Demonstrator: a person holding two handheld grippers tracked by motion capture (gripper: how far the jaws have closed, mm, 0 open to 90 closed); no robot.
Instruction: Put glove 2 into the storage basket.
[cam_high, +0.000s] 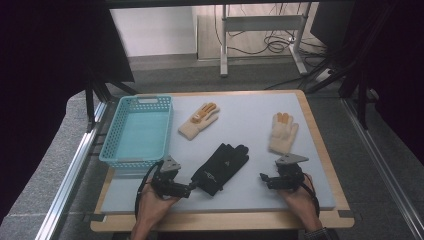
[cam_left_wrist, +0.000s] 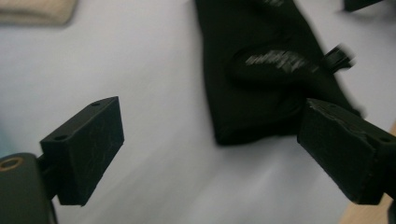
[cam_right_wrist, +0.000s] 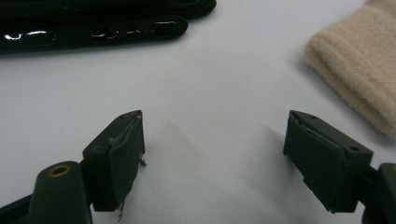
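The left gripper (cam_high: 192, 188) stood at the near left of the pale grey table mat (cam_high: 260, 150), its jaws spread wide and gripping nothing; in the left gripper view the cuff end of the flat black fabric glove with a small white logo (cam_left_wrist: 266, 70) lay just ahead of the right-hand pad (cam_left_wrist: 343, 151), near it but not between the pads. That glove lay slantwise at the middle of the mat, cuff toward the person and fingers pointing away, just to the right of the turquoise perforated plastic basket (cam_high: 137, 127). The right gripper (cam_high: 263, 177) rested low at the near right, jaws likewise released and empty, with bare mat between its pads (cam_right_wrist: 119, 154); a cream knitted glove with orange fingertips (cam_high: 283, 131) lay just beyond it, and a second cream knitted glove (cam_high: 199, 120) lay farther back beside the basket. In this inspector's judgement the step in hand was the pickup of the black glove at its cuff. To do it well, the left gripper ought to shift sideways until the cuff edge sat squarely between both pads, descend close to the mat, and close on the doubled fabric rather than a single layer, since thin cloth could slip out or drag. The limp fingers would likely trail on lifting, so a high lift seemed advisable before any carry over the basket wall.
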